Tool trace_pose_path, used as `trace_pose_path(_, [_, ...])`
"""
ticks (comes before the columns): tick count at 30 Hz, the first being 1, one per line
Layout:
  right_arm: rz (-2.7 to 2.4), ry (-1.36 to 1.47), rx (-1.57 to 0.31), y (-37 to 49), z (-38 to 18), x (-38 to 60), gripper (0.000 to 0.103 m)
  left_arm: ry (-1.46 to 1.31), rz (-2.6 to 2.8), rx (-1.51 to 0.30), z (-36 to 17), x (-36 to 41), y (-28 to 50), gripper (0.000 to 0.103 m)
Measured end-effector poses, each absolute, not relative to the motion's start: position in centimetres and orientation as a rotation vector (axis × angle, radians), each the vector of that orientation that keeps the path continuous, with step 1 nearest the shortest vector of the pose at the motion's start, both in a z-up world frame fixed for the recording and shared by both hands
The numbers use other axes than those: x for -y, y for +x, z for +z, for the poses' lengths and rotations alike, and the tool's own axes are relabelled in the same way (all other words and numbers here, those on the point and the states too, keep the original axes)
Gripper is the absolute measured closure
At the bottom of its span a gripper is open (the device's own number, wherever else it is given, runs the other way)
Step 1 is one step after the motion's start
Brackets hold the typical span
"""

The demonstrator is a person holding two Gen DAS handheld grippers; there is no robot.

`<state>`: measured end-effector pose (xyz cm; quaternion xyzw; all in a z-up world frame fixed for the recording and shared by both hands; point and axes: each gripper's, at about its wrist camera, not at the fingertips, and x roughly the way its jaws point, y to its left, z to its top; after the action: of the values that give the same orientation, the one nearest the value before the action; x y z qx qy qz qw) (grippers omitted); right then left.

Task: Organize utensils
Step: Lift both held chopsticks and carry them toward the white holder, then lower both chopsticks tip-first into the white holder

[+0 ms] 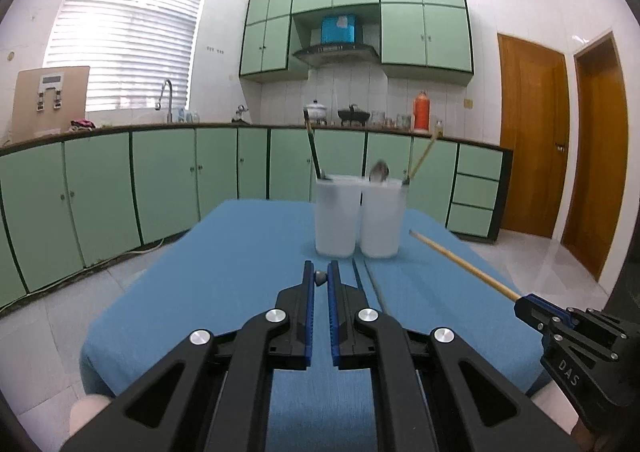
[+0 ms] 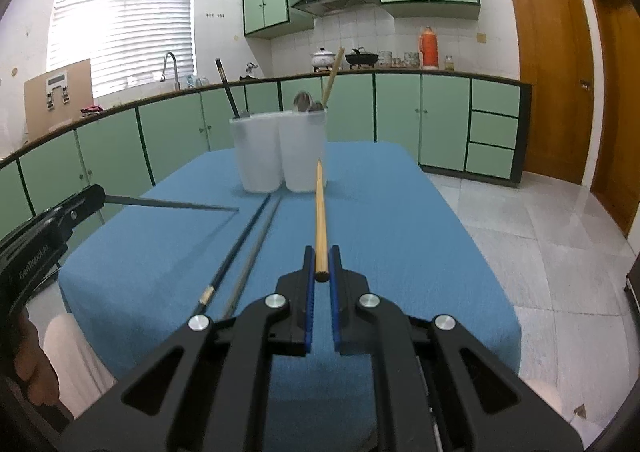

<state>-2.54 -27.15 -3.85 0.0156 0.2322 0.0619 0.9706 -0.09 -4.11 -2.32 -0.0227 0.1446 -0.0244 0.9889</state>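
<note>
My left gripper (image 1: 320, 272) is shut on the end of a grey metal chopstick (image 2: 172, 204). In the right wrist view that chopstick sticks out level over the blue table (image 2: 400, 236). My right gripper (image 2: 321, 258) is shut on a wooden chopstick (image 2: 321, 212), which points at two white cups (image 2: 258, 152) (image 2: 302, 150). The left cup (image 1: 336, 216) holds a dark chopstick (image 1: 314, 148). Spoons (image 1: 379, 172) and a wooden chopstick (image 1: 424, 154) stand in the right cup (image 1: 382, 218). Two more chopsticks, a dark one (image 2: 236, 248) and a grey one (image 2: 256, 244), lie on the cloth before the cups.
The table stands in a kitchen, with green cabinets (image 1: 160, 188) and a counter behind it. White floor tiles (image 2: 540, 232) and wooden doors (image 2: 552, 72) are to the right. A person's leg (image 2: 76, 352) shows at the table's near left edge.
</note>
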Motion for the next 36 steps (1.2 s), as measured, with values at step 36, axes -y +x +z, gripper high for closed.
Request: trace_pose_path(36, [0.321,0.004,-0.348,3.3,11.4,27.5,0.097,-0.112,-0.136,-0.157,7.7,2.6,4.9,0.097])
